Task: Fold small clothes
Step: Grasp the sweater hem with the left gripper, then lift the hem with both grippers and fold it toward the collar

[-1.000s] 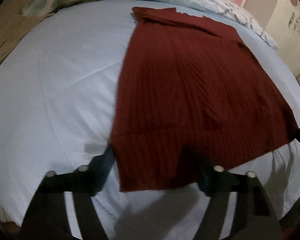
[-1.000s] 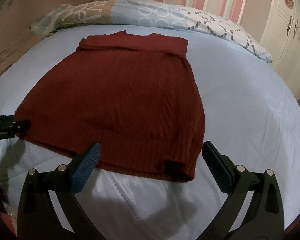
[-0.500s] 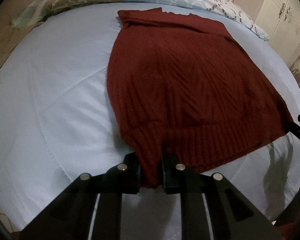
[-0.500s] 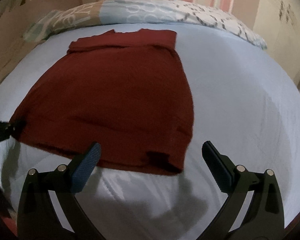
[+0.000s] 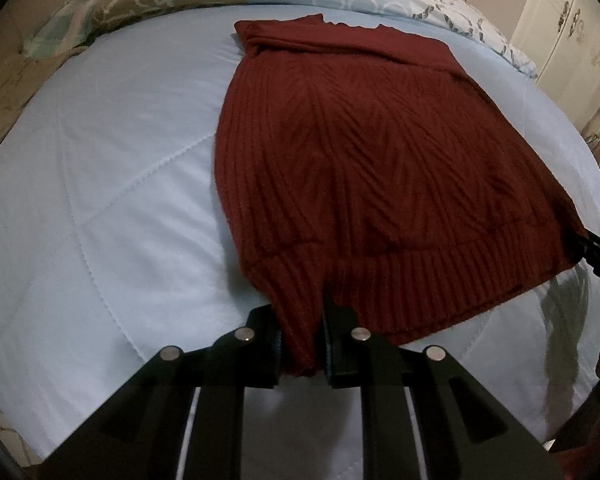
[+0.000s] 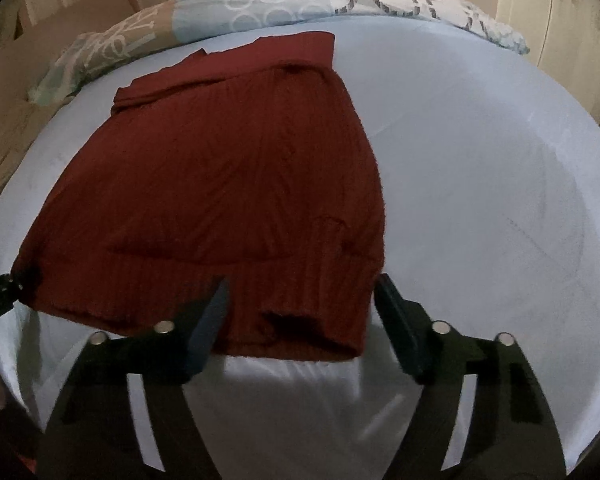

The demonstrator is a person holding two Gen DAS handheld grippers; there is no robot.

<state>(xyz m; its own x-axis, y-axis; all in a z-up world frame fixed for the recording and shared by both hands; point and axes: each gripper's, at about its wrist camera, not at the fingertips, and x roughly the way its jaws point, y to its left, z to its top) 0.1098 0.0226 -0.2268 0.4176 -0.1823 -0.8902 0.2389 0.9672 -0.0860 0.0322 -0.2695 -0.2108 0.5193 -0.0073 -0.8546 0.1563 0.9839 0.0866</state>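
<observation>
One red knit garment [image 5: 360, 160], left gripper [image 5: 302, 344] pinching its hem (right gripper [image 6: 300, 320] closing, hem between)

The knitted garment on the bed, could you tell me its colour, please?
Dark red garment, clearest in the left wrist view.

The sweater [image 5: 360, 168] was a dark red ribbed knit, matt and slightly fuzzy. The quilt [image 5: 112, 184] under it was smooth pale blue cloth with stitched seams. The left gripper [image 5: 302, 344] looked like matt black plastic with shiny metal pins, its pads blue and ridged.
</observation>
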